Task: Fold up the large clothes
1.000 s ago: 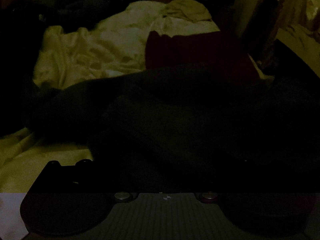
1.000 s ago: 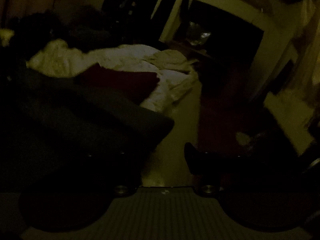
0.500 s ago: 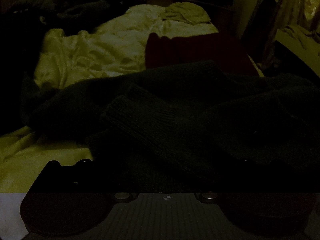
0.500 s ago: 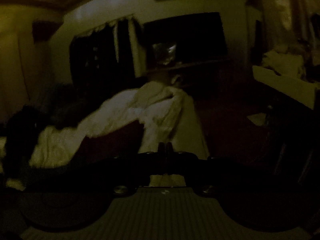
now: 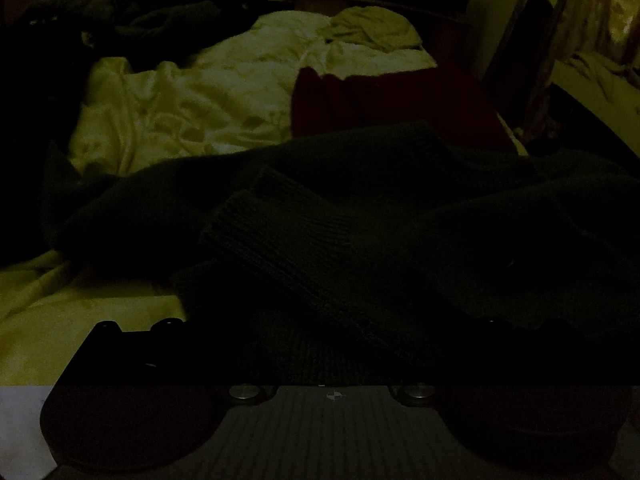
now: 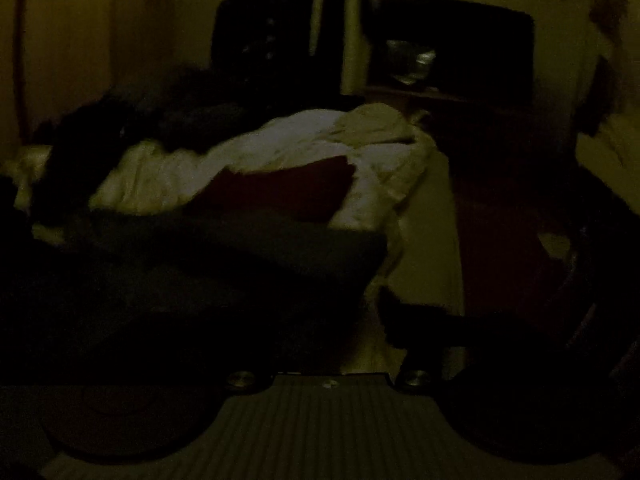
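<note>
A dark ribbed-knit sweater (image 5: pixel 360 240) lies heaped across the bed's near edge, cuffed sleeve laid over the body, seemingly mid-fold. It hides the left gripper's (image 5: pixel 332 344) jaws; the right gripper's (image 6: pixel 328 340) jaws are lost in darkness, so neither state can be told.

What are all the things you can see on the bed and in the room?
Dark ribbed knit sweater: one, very dark, lying rumpled across the near bed, a ribbed cuff on top.
Dark red cloth: one, lying behind the sweater.
Pale crumpled bedding: one spread, whitish, covering the bed.
Pale bunched cloth: one, at the far end of the bed.
Dark clothes pile: one heap, far left of the bed.
Hanging dark clothes: several, by the far wall.
Left hand-held gripper: one, black, low over the sweater; too dark to tell.
Right hand-held gripper: one, black, at the bed's edge; too dark to tell.
</note>
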